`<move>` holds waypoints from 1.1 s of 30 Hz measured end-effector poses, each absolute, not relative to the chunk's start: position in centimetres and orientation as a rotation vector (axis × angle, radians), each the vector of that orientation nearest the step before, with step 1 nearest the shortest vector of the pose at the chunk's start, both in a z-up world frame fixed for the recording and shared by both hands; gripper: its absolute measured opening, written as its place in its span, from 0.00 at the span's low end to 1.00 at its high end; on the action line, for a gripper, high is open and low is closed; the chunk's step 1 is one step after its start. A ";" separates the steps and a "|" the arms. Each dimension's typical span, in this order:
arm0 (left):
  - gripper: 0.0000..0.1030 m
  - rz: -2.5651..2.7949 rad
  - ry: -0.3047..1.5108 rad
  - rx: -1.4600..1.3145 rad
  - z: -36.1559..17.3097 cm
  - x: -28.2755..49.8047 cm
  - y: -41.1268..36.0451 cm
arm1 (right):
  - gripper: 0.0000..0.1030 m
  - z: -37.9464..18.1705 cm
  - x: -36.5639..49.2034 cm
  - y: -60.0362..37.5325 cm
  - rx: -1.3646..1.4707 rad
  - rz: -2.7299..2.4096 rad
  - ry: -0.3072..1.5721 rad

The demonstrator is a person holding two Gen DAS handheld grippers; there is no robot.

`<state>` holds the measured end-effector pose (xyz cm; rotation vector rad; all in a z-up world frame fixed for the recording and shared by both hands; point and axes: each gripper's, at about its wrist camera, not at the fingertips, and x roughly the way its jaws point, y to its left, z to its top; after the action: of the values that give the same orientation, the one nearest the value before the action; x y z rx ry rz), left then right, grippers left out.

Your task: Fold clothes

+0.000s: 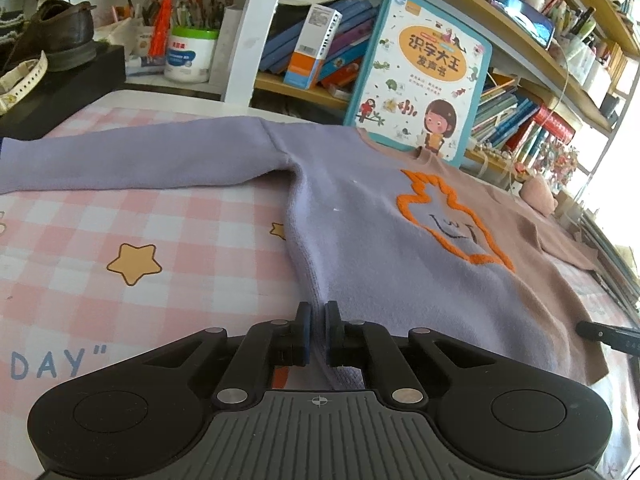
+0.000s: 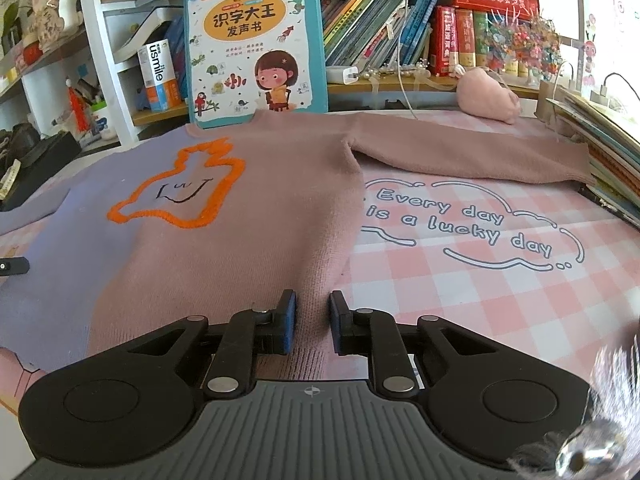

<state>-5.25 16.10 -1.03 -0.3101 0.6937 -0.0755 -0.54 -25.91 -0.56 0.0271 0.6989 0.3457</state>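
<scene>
Sweater (image 1: 380,216): one, flat, two sleeves out.
Left hand-held gripper (image 1: 318,334): pinching hem.
Right hand-held gripper (image 2: 313,326): parted, straddling hem.

Right gripper (image 2: 313,326) at the sweater's hem

The two-tone sweater (image 2: 248,232), lilac and dusty pink with an orange outline motif (image 2: 180,192), lies flat on the pink checked cloth (image 2: 480,280); its pink side edge runs between the parted blue-padded fingers (image 2: 289,326); one sleeve (image 2: 472,156) stretches right; a picture book (image 2: 256,44) stands behind the collar.
</scene>
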 end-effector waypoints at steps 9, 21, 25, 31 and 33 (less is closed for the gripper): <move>0.05 -0.077 0.697 -0.293 -1.0 -5.5 15.8 | 0.15 -0.6 -0.4 -26.2 0.037 0.345 0.698; 0.40 -0.037 0.665 -0.195 -0.4 -5.9 14.7 | 0.38 -0.3 -0.9 -26.0 0.010 0.334 0.658; 0.70 0.006 0.591 -0.129 0.3 -6.8 13.9 | 0.53 0.2 -1.3 -25.4 -0.004 0.347 0.619; 0.83 -0.006 0.535 -0.108 1.0 -7.5 13.1 | 0.77 0.7 -1.8 -24.4 -0.033 0.365 0.574; 0.88 -0.006 0.526 -0.103 1.0 -7.6 12.9 | 0.80 0.8 -2.0 -24.0 -0.046 0.370 0.565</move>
<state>-7.62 12.88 0.97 -0.1025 0.5257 -0.0058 -2.01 -23.98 0.77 -0.0464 0.5650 0.3700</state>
